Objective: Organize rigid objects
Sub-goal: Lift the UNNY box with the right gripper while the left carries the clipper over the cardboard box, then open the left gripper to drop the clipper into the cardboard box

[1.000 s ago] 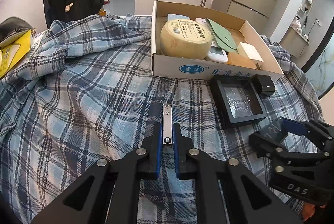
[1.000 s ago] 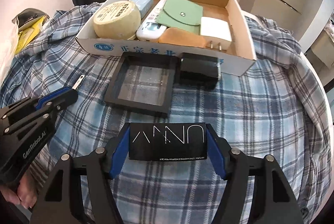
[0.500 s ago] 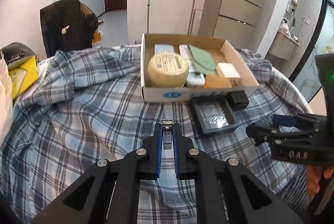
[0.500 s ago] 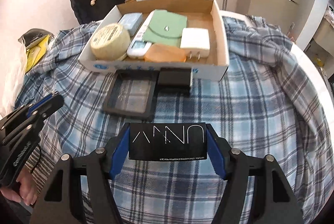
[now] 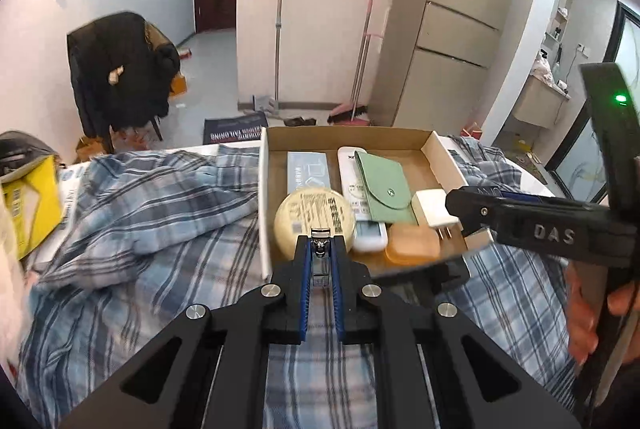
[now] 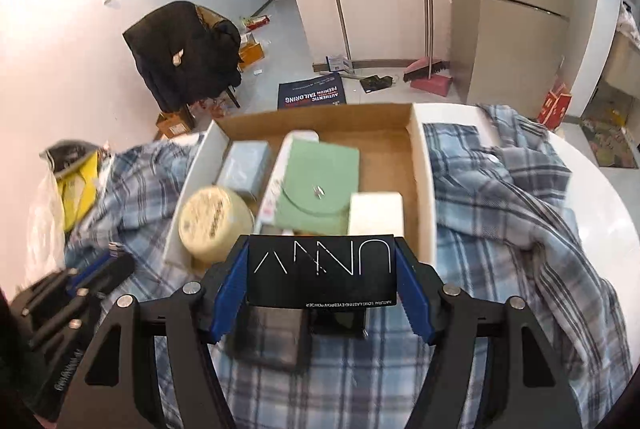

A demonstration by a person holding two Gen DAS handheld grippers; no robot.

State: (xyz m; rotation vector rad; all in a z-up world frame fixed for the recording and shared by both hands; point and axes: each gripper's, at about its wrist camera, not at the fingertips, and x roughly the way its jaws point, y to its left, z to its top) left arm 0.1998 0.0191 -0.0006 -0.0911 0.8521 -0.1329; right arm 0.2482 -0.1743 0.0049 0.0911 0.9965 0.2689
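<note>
- Left gripper (image 5: pixel 321 261): jaws nearly closed, blue pads pinching a small metal nail clipper (image 5: pixel 321 249) by its flat sides; the clipper tip sticks out ahead of the fingertips, in line with the near end of the cardboard box (image 5: pixel 265 197).
- Right gripper (image 6: pixel 322 277): jaws about half spread, clamped on the two short ends of a flat black eyebrow-powder box (image 6: pixel 322 271), printed face toward the camera, carried in front of the cardboard box's near wall.
- Handling, judged: clipper is light, stiff, smooth steel, so likely to slip or pivot; the side pinch near its middle looks right. The black box is light, rigid card or plastic with corners that could dent; the end-to-end hold suits it.
- Cardboard box already holds a round yellow tin (image 5: pixel 314 219), a white remote (image 5: pixel 360 197), a green pouch (image 5: pixel 386 187), a white charger (image 5: pixel 434 207), an orange case (image 5: pixel 412 249) and a pale blue pack (image 5: pixel 307 171); free floor shows toward the far right.
- Below the right gripper, a black tray (image 6: pixel 272 333) lies on the plaid cloth (image 6: pixel 500 269), outside the box.
</note>
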